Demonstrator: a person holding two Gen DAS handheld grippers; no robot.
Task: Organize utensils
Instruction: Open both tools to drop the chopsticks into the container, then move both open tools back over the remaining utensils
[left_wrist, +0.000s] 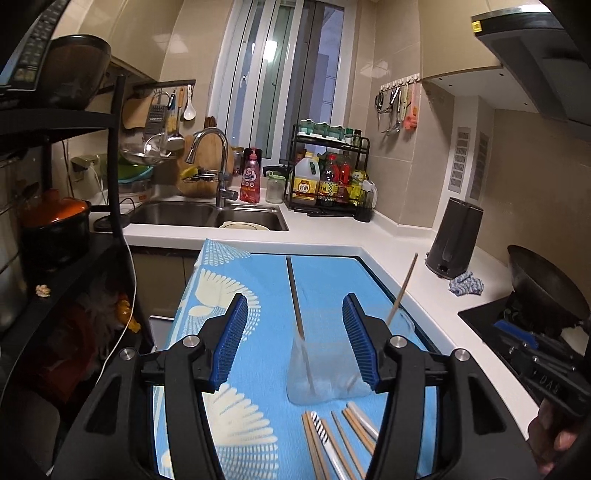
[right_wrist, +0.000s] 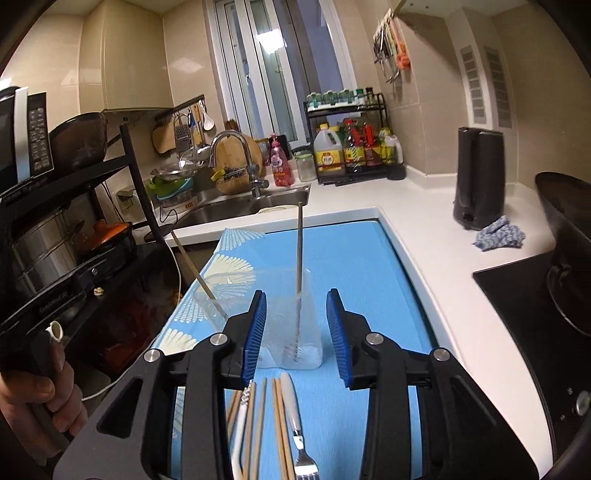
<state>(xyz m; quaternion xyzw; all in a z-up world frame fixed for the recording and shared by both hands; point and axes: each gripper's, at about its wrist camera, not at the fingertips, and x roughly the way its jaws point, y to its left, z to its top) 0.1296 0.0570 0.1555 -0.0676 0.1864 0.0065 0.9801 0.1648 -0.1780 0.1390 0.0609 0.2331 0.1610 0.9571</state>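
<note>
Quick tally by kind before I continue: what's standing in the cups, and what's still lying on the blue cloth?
Clear cups: 2, centre cup and left cup
Sticks upright in cups: 2, grey stick and wooden stick
Loose wooden chopsticks: 5 showing, partly hidden by the gripper
Striped chopstick: 1
Fork: 1
Total: 11

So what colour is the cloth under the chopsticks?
The tablecloth is bright blue with cream fan-like patterns, best seen in the left wrist view.
</note>
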